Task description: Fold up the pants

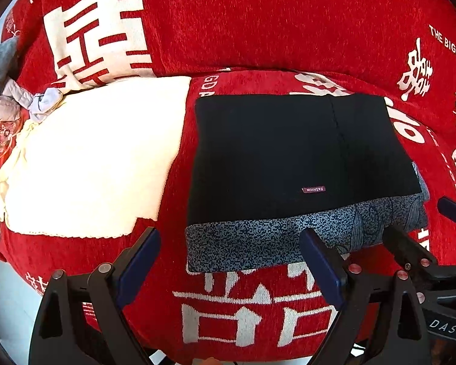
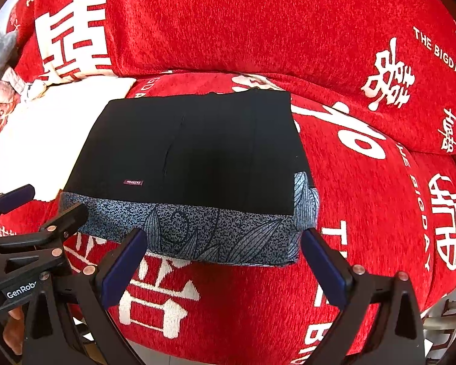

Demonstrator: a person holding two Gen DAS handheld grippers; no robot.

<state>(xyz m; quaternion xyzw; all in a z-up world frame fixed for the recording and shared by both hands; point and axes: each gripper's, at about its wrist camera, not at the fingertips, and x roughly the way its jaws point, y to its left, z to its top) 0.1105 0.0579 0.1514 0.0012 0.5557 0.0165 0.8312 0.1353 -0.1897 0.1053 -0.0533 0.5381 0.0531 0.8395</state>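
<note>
both grippers, left gripper (image 1: 229,261) and right gripper (image 2: 223,263), stood wide apart and held nothing; black pants (image 2: 191,149) lay folded square mid-frame on the patterned garment (image 2: 197,234), folding seemingly complete.

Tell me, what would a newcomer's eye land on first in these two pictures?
First, the bright red sofa cover with big white characters, which fills both views. On its seat lies a neatly folded pair of black pants with a small label, resting on a blue-grey patterned cloth, with a cream cloth to its left. At the bottom, the open left gripper and right gripper frame the near edge, holding nothing.
</note>
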